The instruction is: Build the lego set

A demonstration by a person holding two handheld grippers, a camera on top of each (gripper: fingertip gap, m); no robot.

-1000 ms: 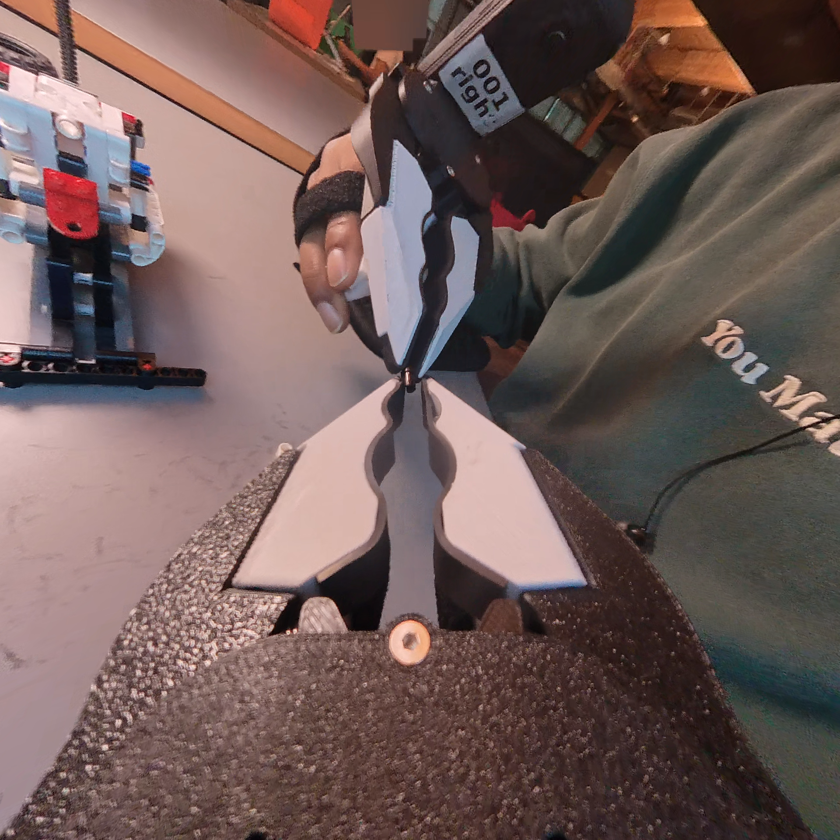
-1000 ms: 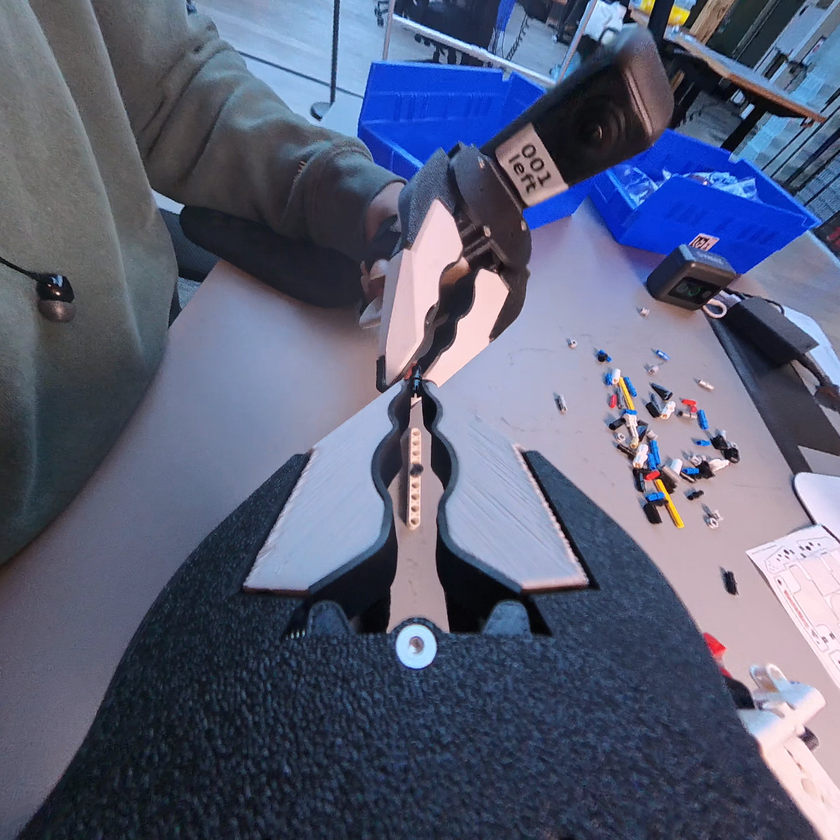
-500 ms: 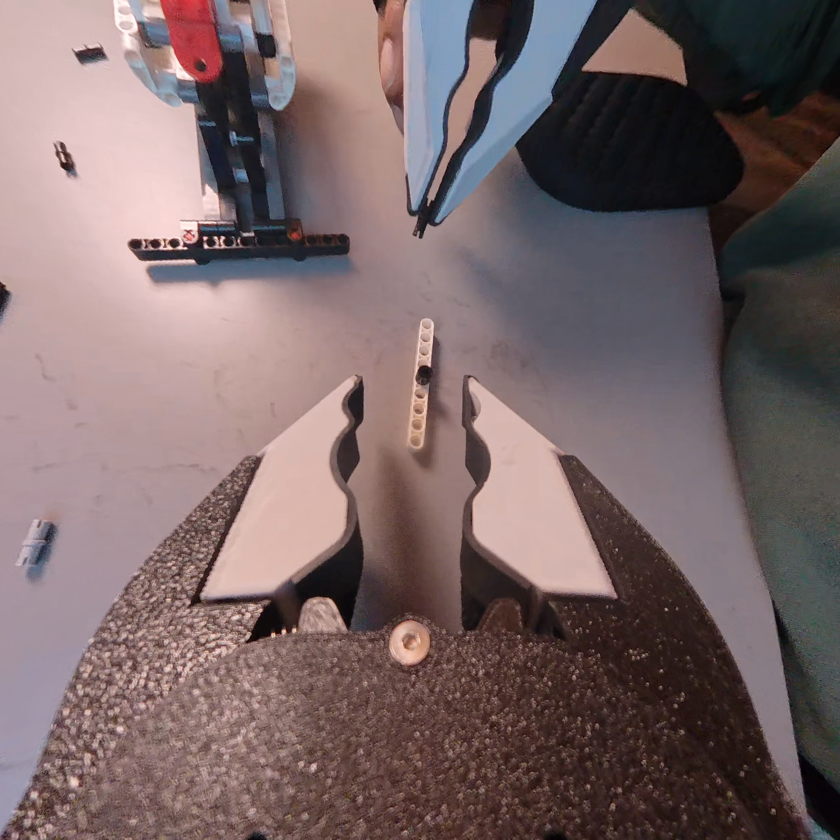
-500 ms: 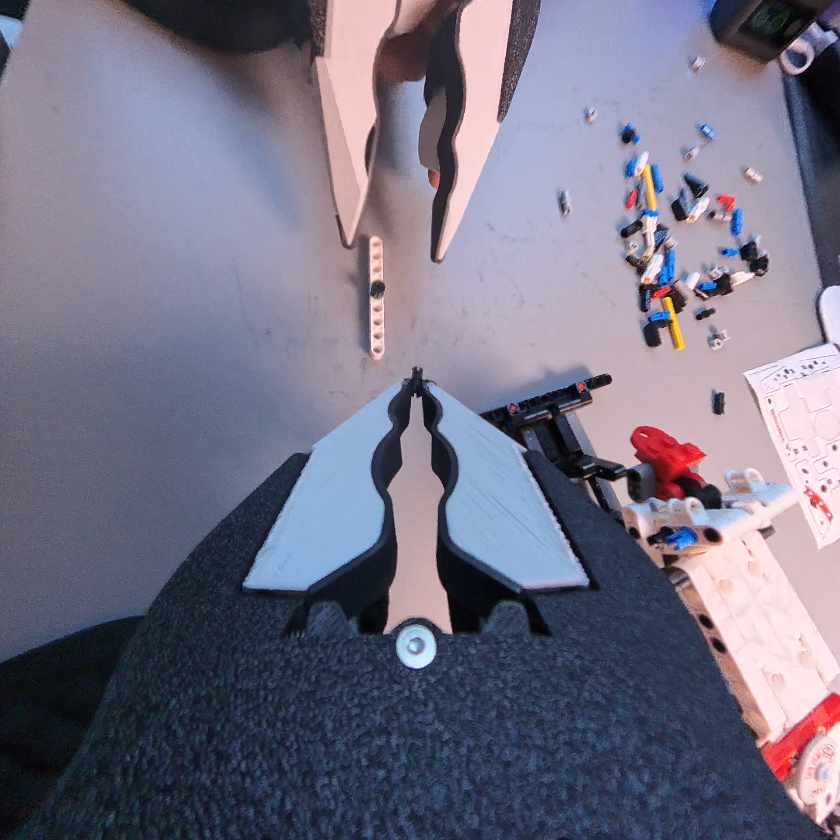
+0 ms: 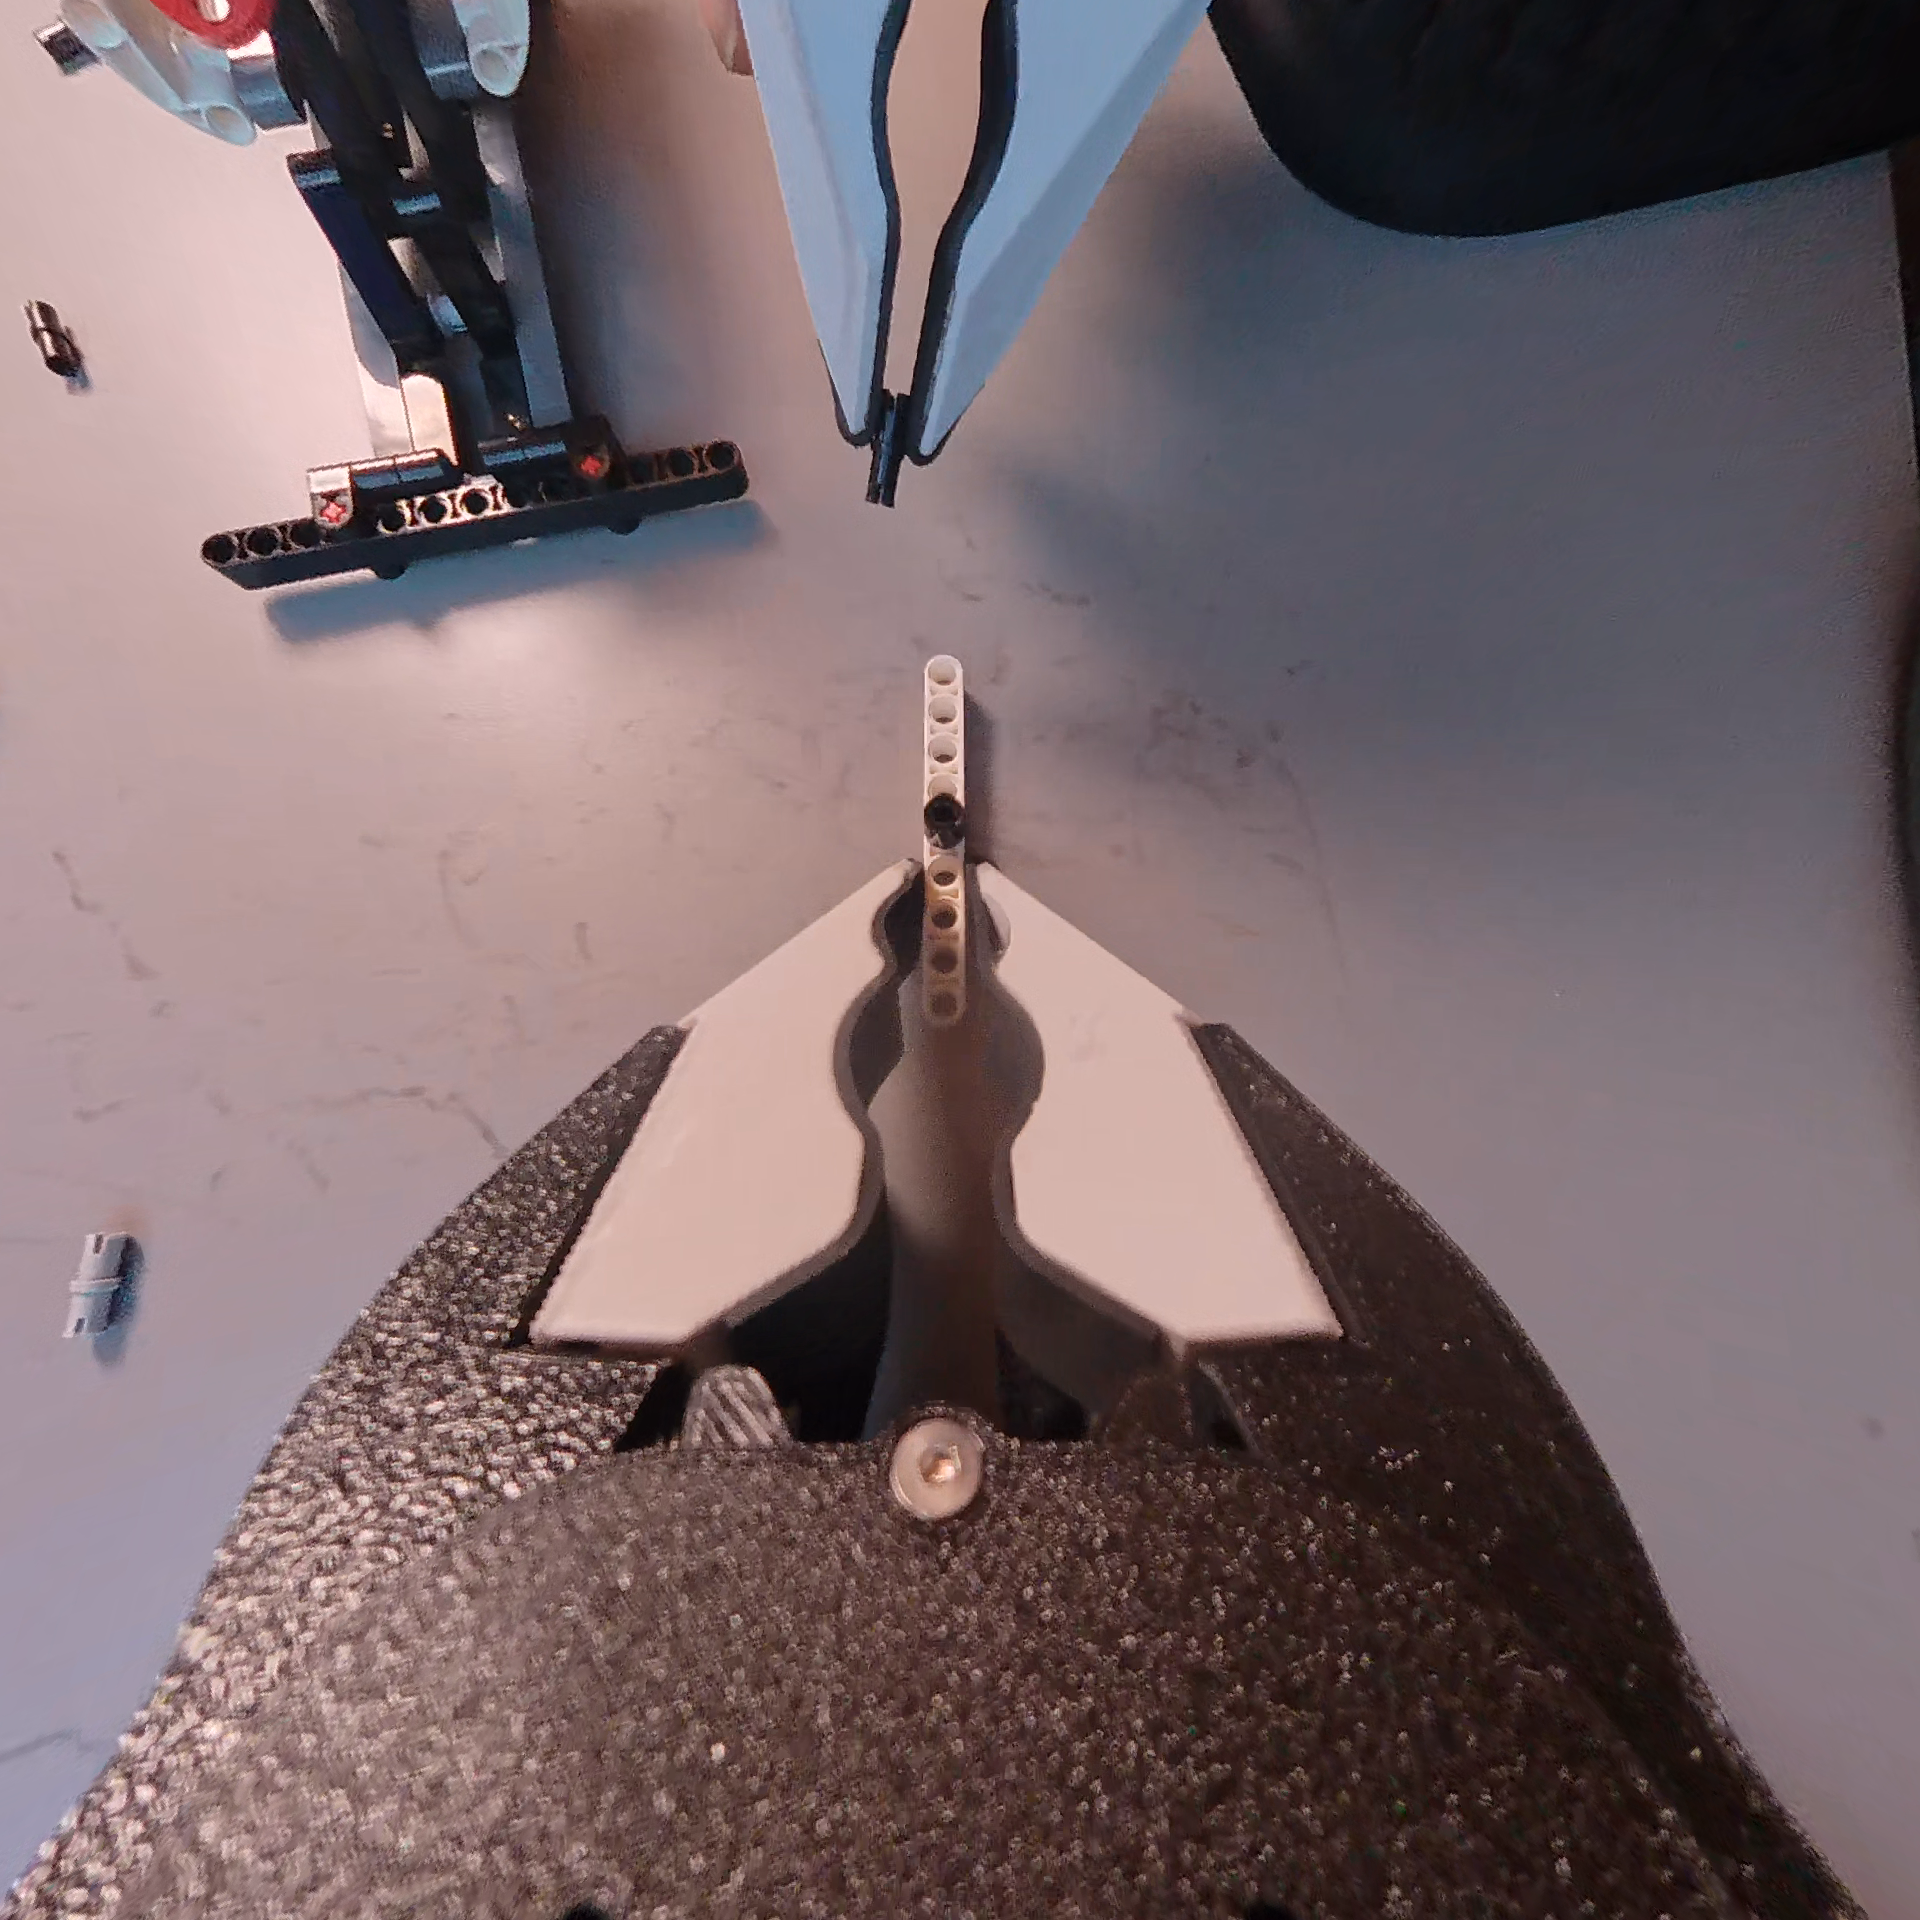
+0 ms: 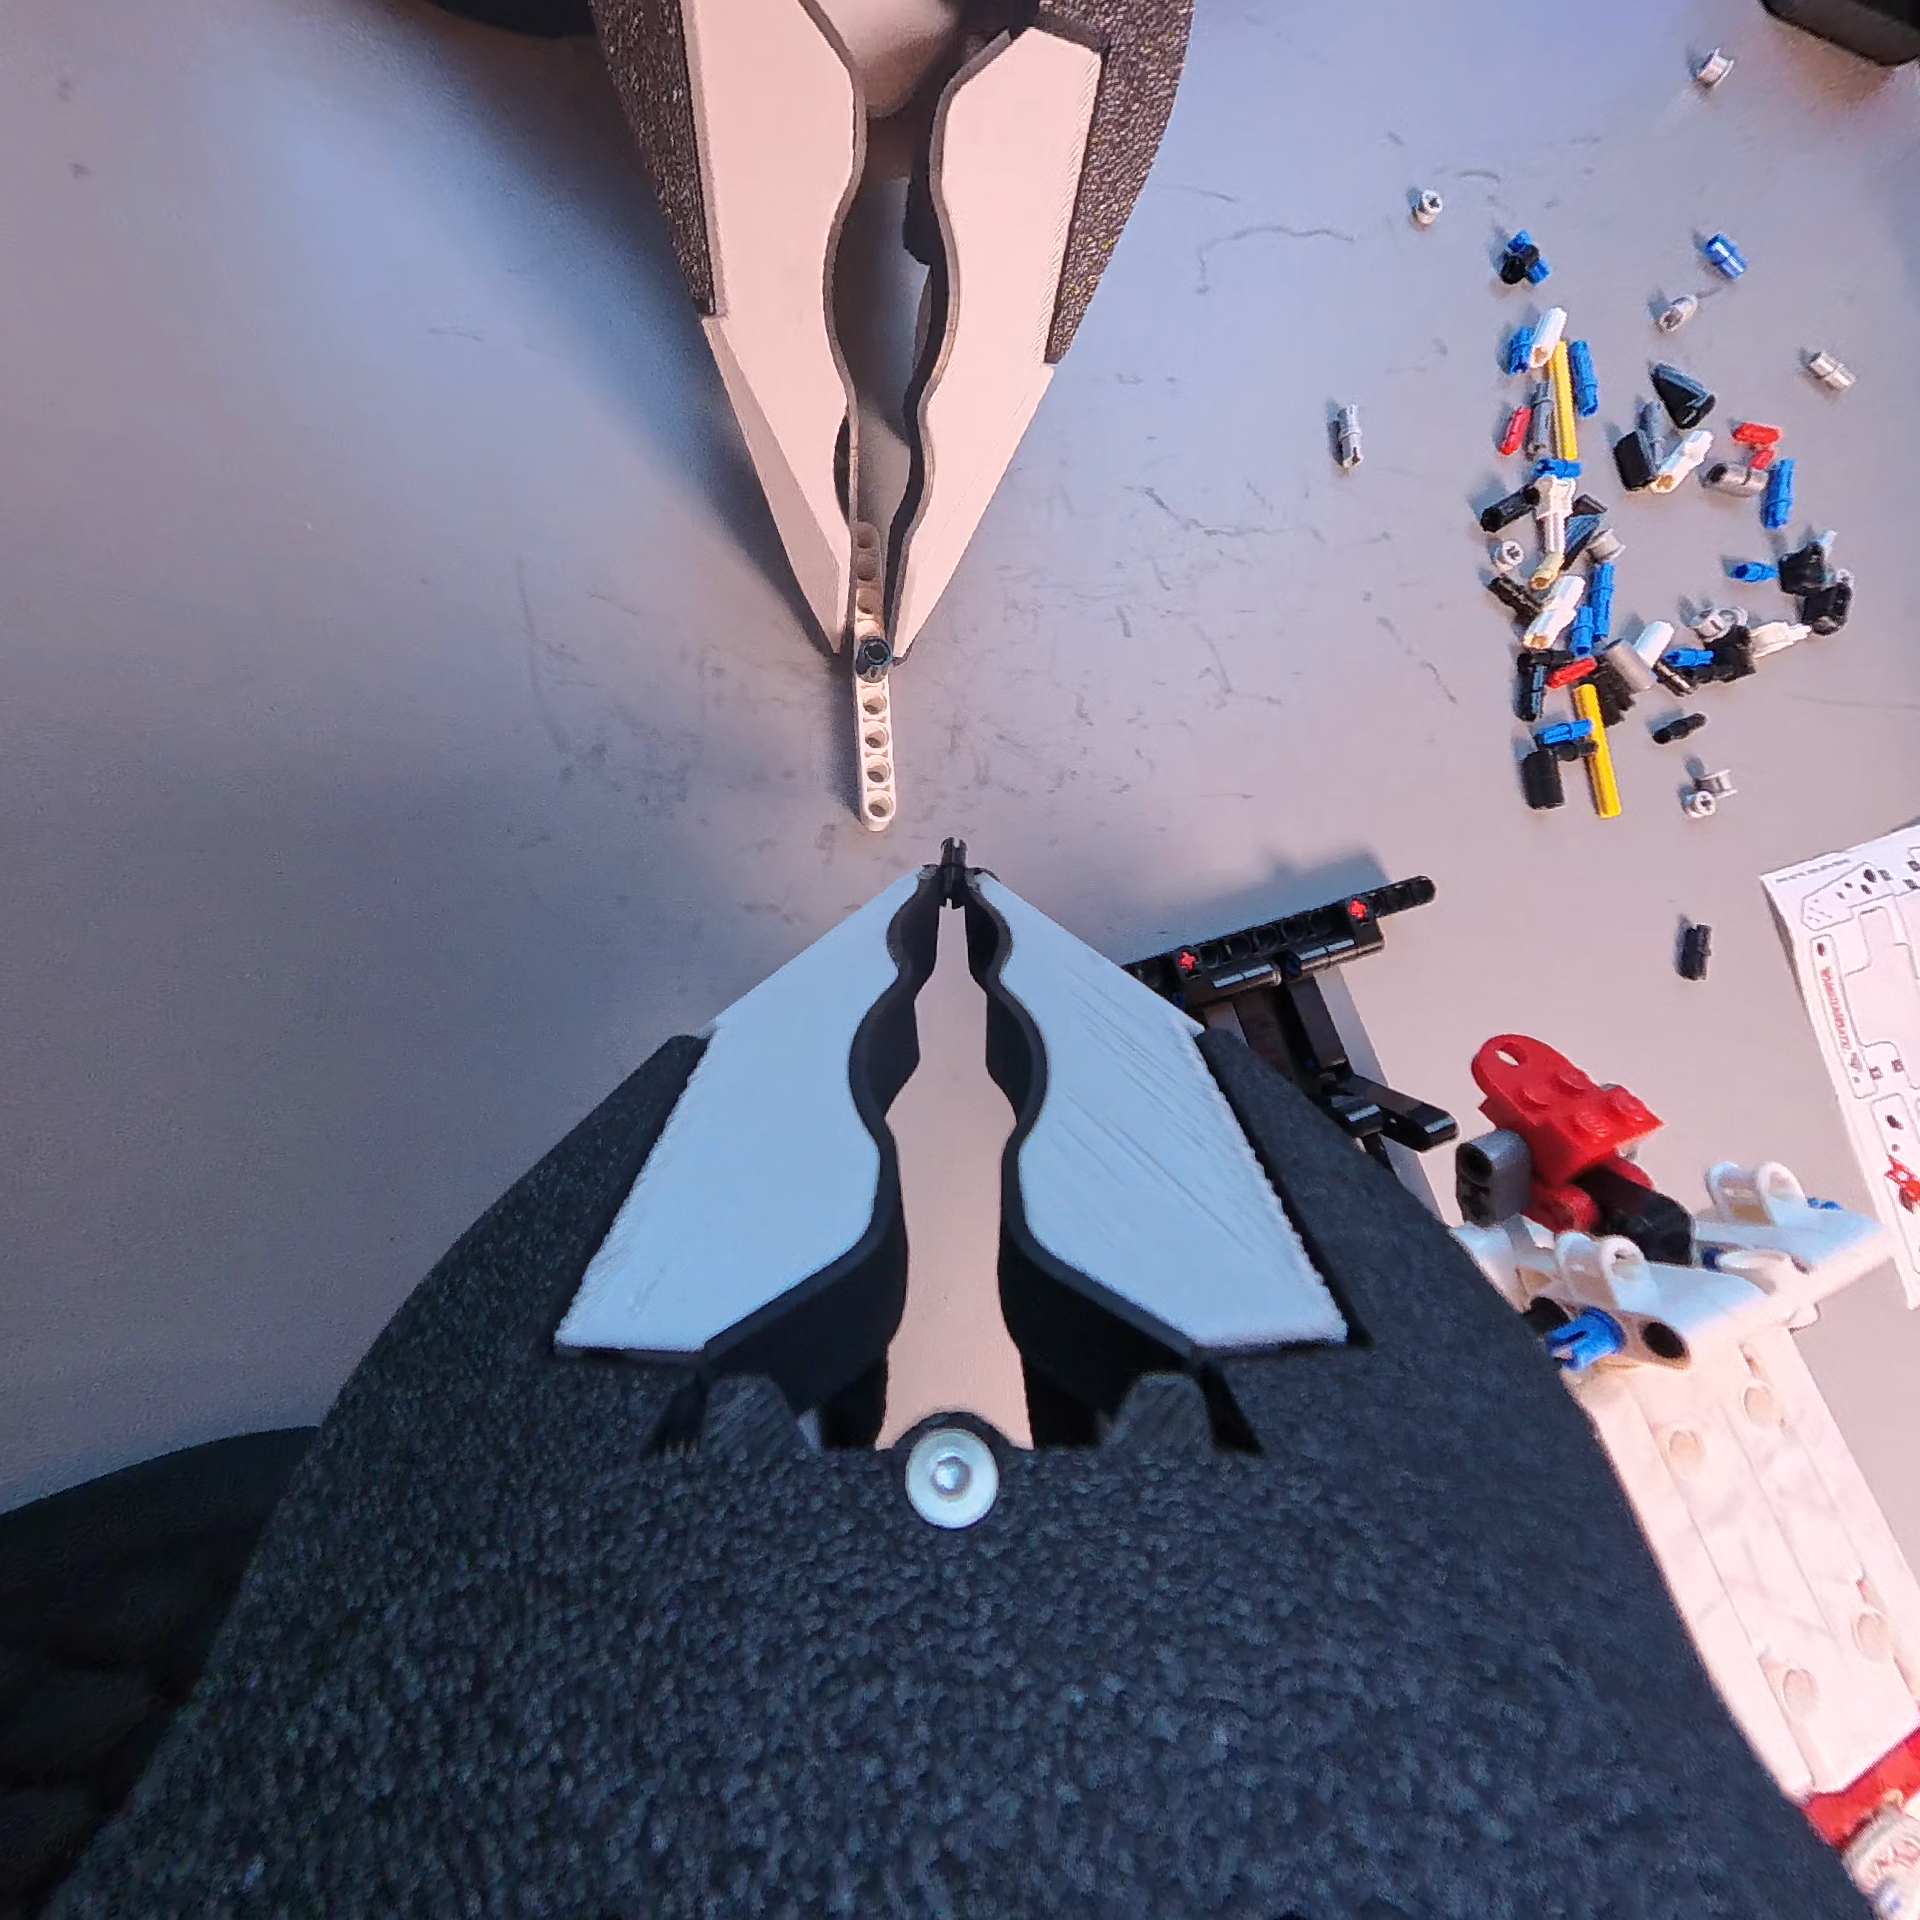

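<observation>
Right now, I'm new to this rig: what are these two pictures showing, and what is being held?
No robot arm here: a person holds one two-finger gripper in each hand, each with a camera looking along its jaws. In the left wrist view, the left gripper has its jaws closed around a white beam lying on the grey table; one hole holds a black pin. In the right wrist view, the right gripper pinches a small black pin just short of the beam. Also there: a half-built model, loose parts, an instruction sheet.

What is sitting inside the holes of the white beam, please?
One black pin fills a hole near the middle of the white beam; the other visible holes look empty. The left gripper covers the beam's edges there.
</observation>
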